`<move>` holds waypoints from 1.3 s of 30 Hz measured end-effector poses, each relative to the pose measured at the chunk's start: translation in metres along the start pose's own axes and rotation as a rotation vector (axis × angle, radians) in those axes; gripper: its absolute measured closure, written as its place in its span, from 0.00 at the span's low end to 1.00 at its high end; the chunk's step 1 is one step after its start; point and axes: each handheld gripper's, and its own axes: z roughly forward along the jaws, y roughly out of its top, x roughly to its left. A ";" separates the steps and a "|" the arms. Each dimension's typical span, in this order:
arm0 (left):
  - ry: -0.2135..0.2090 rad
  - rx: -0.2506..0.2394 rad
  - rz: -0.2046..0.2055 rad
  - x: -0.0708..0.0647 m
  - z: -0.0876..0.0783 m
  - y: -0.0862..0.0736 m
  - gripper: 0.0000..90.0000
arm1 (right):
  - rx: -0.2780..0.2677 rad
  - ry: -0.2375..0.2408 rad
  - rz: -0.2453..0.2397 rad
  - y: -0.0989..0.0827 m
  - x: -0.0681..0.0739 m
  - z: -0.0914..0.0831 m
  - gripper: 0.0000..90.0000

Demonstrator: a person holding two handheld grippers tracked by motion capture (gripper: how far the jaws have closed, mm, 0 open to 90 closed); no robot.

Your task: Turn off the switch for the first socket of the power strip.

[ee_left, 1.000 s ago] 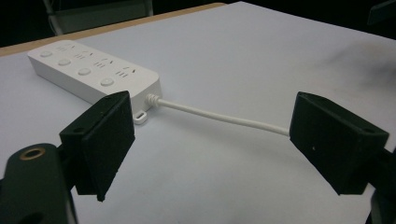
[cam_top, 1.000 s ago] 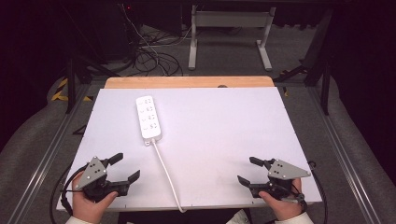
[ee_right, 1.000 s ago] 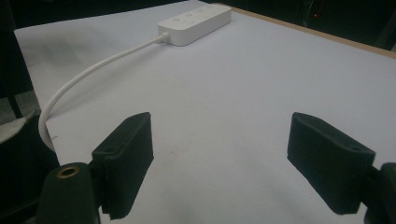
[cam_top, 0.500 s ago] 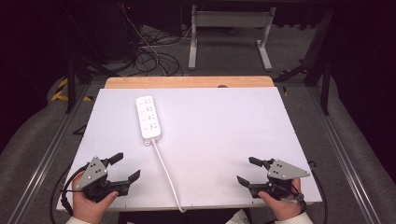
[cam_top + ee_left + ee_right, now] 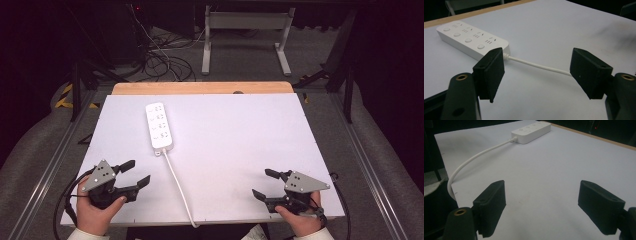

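Note:
A white power strip [image 5: 159, 126] lies on the white table top [image 5: 235, 135], left of centre toward the far side. Its white cable [image 5: 178, 185] runs toward me and off the front edge. My left gripper [image 5: 136, 172] rests at the front left corner, held in a hand, open with nothing between its jaws. In the left gripper view the power strip [image 5: 471, 40] and cable [image 5: 536, 65] lie beyond the open left gripper [image 5: 537, 72]. At the front right, my right gripper [image 5: 265, 184] is open and empty too. The right gripper view shows the power strip [image 5: 531, 131] far off past the right gripper [image 5: 541, 207].
A wooden strip [image 5: 200, 88] borders the table's far edge. Beyond it stand a white metal frame [image 5: 245, 35] and tangled cables [image 5: 160, 60] on the floor. Metal rails [image 5: 55, 155] run along both sides of the table.

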 end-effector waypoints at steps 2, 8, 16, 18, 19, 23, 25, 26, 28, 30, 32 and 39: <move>0.001 -0.001 0.002 0.002 0.001 0.005 0.32 | 0.001 0.002 -0.001 0.000 0.000 0.001 0.25; -0.007 0.001 0.004 0.006 0.005 0.017 0.34 | 0.007 0.000 -0.003 0.000 0.000 0.001 0.25; -0.004 0.026 0.027 0.011 0.014 0.032 0.36 | 0.009 0.008 -0.003 0.000 0.001 0.002 0.25; 0.003 0.028 0.033 0.013 0.017 0.036 0.36 | 0.008 0.007 -0.003 0.000 0.001 0.002 0.25; 0.001 0.030 0.028 0.014 0.018 0.038 0.37 | 0.008 0.007 -0.002 0.000 0.001 0.002 0.25; 0.008 0.042 0.037 0.016 0.023 0.044 0.37 | 0.008 0.009 -0.002 -0.001 0.001 0.003 0.25; 0.005 0.041 0.029 0.018 0.026 0.046 0.37 | 0.010 0.009 -0.003 -0.001 0.001 0.003 0.25; 0.005 0.041 0.029 0.018 0.026 0.046 0.38 | 0.010 0.009 -0.002 -0.001 0.001 0.003 0.25; 0.005 0.042 0.029 0.020 0.028 0.048 0.38 | 0.009 0.011 0.000 -0.001 0.001 0.003 0.25; 0.008 0.045 0.030 0.022 0.032 0.052 0.39 | 0.010 0.013 -0.004 -0.001 0.001 0.003 0.25; 0.012 0.045 0.032 0.023 0.034 0.055 0.39 | 0.011 0.013 -0.004 -0.001 0.001 0.003 0.25; 0.023 0.054 0.027 0.030 0.045 0.062 0.40 | 0.014 0.015 -0.003 -0.001 0.001 0.004 0.25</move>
